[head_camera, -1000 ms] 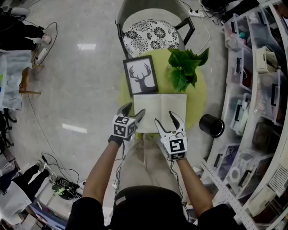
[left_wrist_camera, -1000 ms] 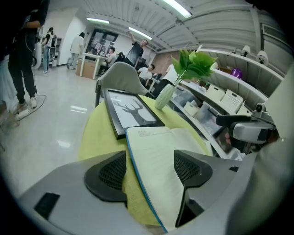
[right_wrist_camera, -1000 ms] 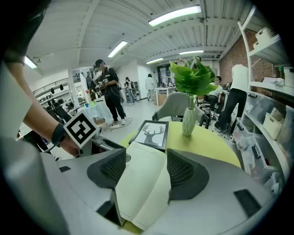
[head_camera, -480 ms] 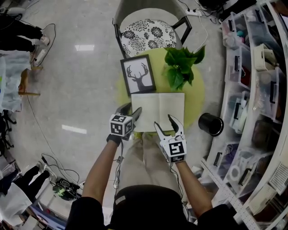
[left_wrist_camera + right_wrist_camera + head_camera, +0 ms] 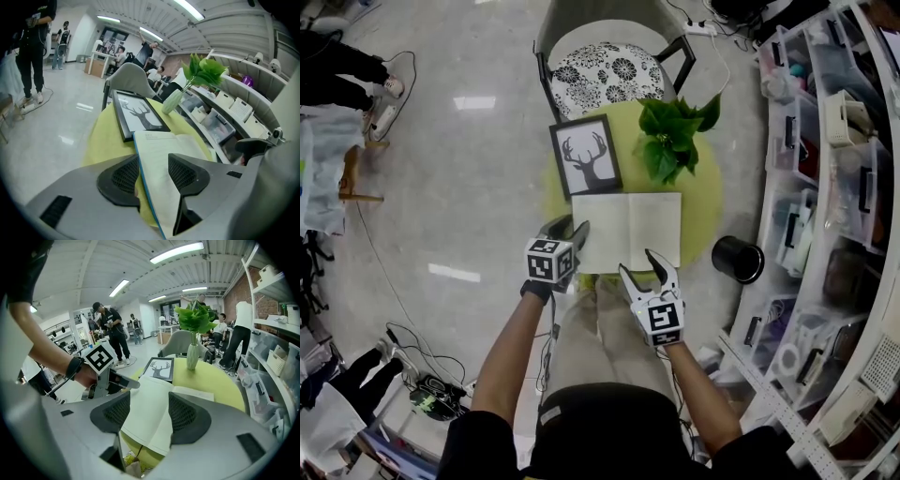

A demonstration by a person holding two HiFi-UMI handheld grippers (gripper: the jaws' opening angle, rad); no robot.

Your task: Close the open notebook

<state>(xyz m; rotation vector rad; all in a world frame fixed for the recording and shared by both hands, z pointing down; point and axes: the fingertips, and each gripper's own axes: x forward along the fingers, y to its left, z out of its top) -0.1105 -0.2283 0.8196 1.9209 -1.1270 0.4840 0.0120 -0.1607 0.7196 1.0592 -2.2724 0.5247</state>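
Open cream-paged notebook point(image 5: 626, 232) with a blue cover edge lies flat, pages up, on the round yellow-green tabletop point(image 5: 705, 211), at the side nearest you. Just behind it on the left sits a black-framed deer picture point(image 5: 586, 156). On the right stands a leafy green plant in a pale vase point(image 5: 673, 141). Past the tabletop is a grey chair with a black-and-white floral cushion point(image 5: 612, 67). A black round bin point(image 5: 738, 260) stands on the floor to the right, apart from the tabletop.

Your left tool point(image 5: 570, 229) is at the notebook's left edge, slanted downward. Its jaws are closing with the blue-edged left side of the notebook between them. The left gripper view shows a gap at each pad, so nothing is pinched.

Your right tool point(image 5: 643, 266) is at the notebook's near edge, toward the right-hand page, also slanted down. Its jaws are closing too, but they stand wide apart and grip nothing. The right gripper view looks through the gap, across the open pages, to your left tool at the far side.
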